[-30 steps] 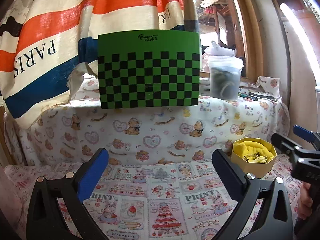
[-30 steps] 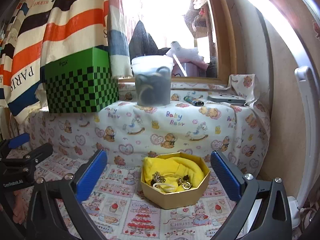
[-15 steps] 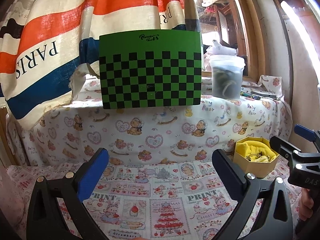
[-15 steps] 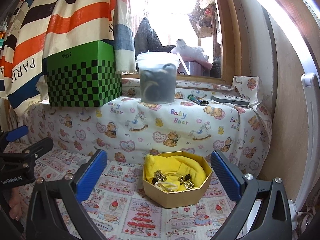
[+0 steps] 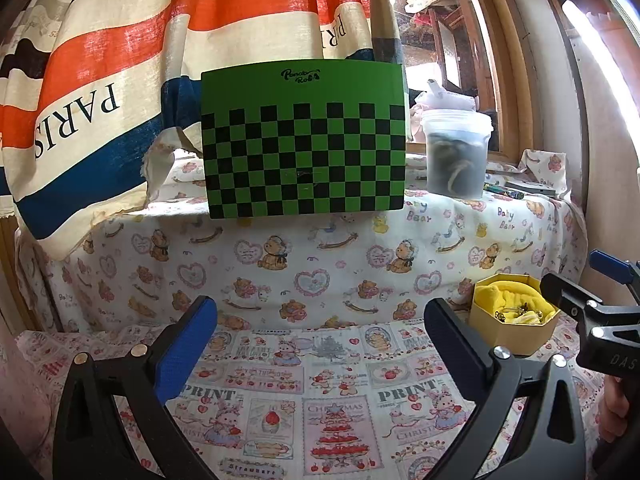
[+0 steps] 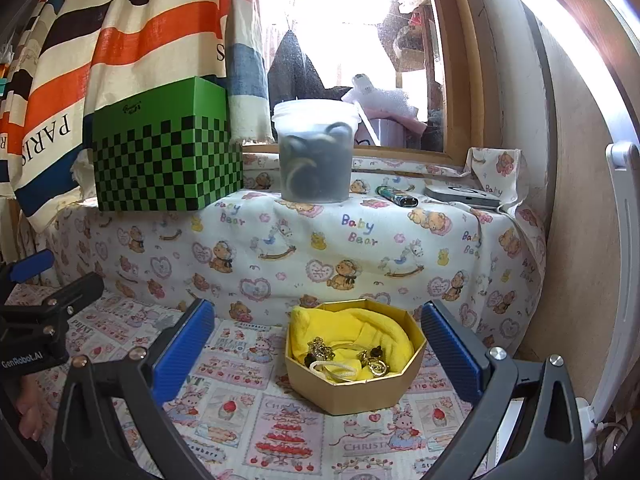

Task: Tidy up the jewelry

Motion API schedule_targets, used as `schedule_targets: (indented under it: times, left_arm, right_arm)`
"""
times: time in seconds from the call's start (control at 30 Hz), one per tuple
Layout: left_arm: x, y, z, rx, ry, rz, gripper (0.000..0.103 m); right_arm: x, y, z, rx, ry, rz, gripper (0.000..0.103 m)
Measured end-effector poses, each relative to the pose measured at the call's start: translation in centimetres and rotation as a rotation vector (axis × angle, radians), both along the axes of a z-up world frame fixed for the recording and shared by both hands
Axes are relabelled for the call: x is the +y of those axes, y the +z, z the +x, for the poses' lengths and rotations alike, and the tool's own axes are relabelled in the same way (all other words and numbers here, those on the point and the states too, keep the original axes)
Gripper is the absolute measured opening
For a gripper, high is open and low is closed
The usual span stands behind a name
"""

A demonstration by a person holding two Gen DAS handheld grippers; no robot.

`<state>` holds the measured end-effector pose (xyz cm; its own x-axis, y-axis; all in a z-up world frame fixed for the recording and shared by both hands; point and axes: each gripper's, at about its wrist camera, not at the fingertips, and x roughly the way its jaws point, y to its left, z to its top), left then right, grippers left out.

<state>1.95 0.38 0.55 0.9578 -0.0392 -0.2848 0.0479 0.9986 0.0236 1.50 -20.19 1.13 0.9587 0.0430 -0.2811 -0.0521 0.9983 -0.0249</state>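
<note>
A gold octagonal box (image 6: 352, 388) lined with yellow cloth (image 6: 360, 328) sits on the printed cloth surface. Several gold jewelry pieces (image 6: 344, 356) lie inside it. My right gripper (image 6: 316, 344) is open and empty, with the box between its fingers and slightly beyond them. In the left wrist view the box (image 5: 512, 328) sits at the right. My left gripper (image 5: 320, 340) is open and empty over bare cloth, left of the box. The right gripper (image 5: 592, 304) also shows at that view's right edge.
A raised shelf covered in teddy-bear cloth (image 6: 360, 240) runs behind the box. On it stand a green checkered box (image 6: 164, 160), a lidded plastic tub (image 6: 316, 152), a lighter (image 6: 398, 197) and a phone (image 6: 460, 196). A striped curtain (image 5: 120, 60) hangs at left. A wall (image 6: 568, 200) is close on the right.
Both views have tilted slightly down and drawn back a little. The gold box sits a bit lower and more central between the right fingers. Both grippers stay open.
</note>
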Motion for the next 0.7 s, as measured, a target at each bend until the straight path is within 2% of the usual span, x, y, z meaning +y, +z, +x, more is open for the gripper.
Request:
schedule_targets:
  times: [0.7]
  left_arm:
    - [-0.03, 0.05, -0.09, -0.003, 0.004, 0.012, 0.103]
  right_arm:
    - [0.10, -0.06, 0.06, 0.002, -0.003, 0.000, 0.103]
